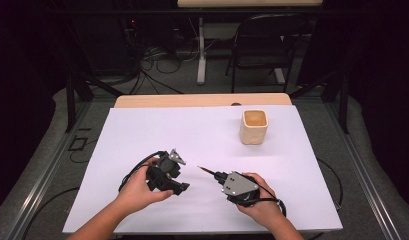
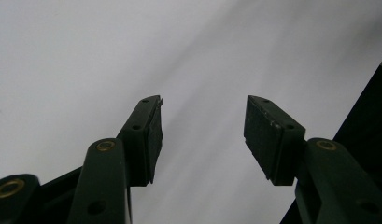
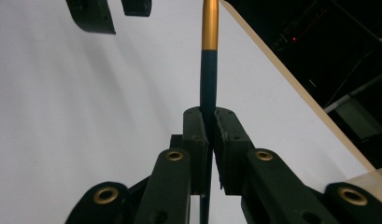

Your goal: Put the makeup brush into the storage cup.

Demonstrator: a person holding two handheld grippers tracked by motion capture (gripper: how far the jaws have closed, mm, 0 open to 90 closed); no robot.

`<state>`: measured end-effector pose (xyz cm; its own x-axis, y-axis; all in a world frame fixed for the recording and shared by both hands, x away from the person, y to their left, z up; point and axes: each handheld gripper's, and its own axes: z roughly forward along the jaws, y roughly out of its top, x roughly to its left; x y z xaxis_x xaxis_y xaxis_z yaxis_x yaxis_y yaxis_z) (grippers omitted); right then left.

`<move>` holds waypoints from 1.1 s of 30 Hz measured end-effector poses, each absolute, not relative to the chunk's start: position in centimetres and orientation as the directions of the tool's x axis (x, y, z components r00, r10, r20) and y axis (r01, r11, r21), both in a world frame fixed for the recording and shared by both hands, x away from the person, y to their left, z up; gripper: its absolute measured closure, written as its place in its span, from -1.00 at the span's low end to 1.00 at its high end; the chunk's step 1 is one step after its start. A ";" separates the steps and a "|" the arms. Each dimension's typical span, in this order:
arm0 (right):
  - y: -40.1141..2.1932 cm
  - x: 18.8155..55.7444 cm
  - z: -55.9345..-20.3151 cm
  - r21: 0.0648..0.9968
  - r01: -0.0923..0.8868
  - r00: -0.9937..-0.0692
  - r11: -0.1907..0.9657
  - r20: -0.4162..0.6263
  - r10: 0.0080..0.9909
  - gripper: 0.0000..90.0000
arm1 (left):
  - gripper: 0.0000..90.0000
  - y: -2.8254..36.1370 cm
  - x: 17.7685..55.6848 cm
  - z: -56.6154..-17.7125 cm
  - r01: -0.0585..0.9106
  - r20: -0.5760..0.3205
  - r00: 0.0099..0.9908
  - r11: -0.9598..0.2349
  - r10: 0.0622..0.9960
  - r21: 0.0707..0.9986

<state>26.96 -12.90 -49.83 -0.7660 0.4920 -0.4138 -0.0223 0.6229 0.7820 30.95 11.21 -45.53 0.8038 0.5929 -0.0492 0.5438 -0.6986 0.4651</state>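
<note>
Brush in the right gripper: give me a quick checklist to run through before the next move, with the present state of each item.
1. Right gripper clamped on the brush: ok, the jaws press its dark handle.
2. Brush points clear of the jaws: ok, in the high view it sticks out toward the table's middle.
3. Left gripper free to help: ok, its jaws stand apart with nothing between them.
4. Cup upright, mouth open: ok, it stands at the far right of the white sheet.
5. Way from brush to cup unblocked: ok, bare sheet lies between.
6. Cup's contents: cannot tell.
</note>
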 end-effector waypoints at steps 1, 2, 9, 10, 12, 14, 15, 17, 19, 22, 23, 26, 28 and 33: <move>-13.0 27.1 -49.8 0.794 -0.014 -0.769 0.607 -0.397 0.501 0.86 | 0.05 11.2 31.0 -45.5 0.544 -0.048 0.804 -0.698 0.593 0.466; -13.1 27.1 -49.7 0.806 0.001 -0.774 0.592 -0.375 0.511 0.86 | 0.04 11.2 31.0 -45.6 0.543 -0.046 0.803 -0.698 0.594 0.466; -13.4 27.6 -49.6 0.866 0.081 -0.796 0.494 -0.242 0.555 0.86 | 0.04 11.0 30.8 -45.9 0.544 -0.050 0.801 -0.691 0.597 0.476; -13.4 27.6 -49.6 0.872 0.090 -0.798 0.482 -0.227 0.559 0.86 | 0.04 10.9 30.7 -45.9 0.543 -0.049 0.801 -0.690 0.596 0.478; -13.5 27.7 -49.6 0.882 0.108 -0.802 0.458 -0.195 0.565 0.86 | 0.05 10.9 30.7 -46.0 0.541 -0.049 0.803 -0.691 0.594 0.479; -13.5 27.8 -49.6 0.893 0.126 -0.806 0.431 -0.161 0.569 0.86 | 0.05 10.8 30.7 -46.1 0.542 -0.050 0.801 -0.688 0.596 0.483; -13.6 27.9 -49.6 0.899 0.137 -0.808 0.416 -0.142 0.572 0.86 | 0.05 10.8 30.7 -46.1 0.539 -0.047 0.803 -0.690 0.595 0.483; -13.7 28.0 -49.6 0.909 0.153 -0.811 0.387 -0.108 0.575 0.86 | 0.05 10.8 30.7 -46.1 0.541 -0.047 0.801 -0.687 0.597 0.486; -13.9 28.1 -49.7 0.917 0.174 -0.812 0.358 -0.072 0.579 0.86 | 0.04 10.8 30.7 -46.1 0.540 -0.048 0.801 -0.686 0.596 0.487; -14.1 28.3 -49.8 0.925 0.201 -0.810 0.324 -0.029 0.585 0.86 | 0.04 10.7 30.7 -46.2 0.540 -0.049 0.803 -0.689 0.594 0.484; -14.2 28.4 -49.8 0.927 0.211 -0.809 0.311 -0.013 0.587 0.86 | 0.04 10.7 30.7 -46.2 0.537 -0.048 0.805 -0.692 0.592 0.482; -14.4 28.5 -49.9 0.935 0.226 -0.806 0.274 0.022 0.591 0.86 | 0.04 10.6 30.6 -46.4 0.540 -0.052 0.804 -0.690 0.592 0.482; -14.5 28.6 -50.0 0.937 0.238 -0.805 0.256 0.043 0.592 0.86 | 0.04 10.5 30.6 -46.5 0.538 -0.052 0.805 -0.691 0.591 0.482; -14.6 28.7 -50.1 0.939 0.253 -0.797 0.234 0.065 0.600 0.86 | 0.04 10.3 30.5 -46.6 0.545 -0.057 0.799 -0.680 0.599 0.490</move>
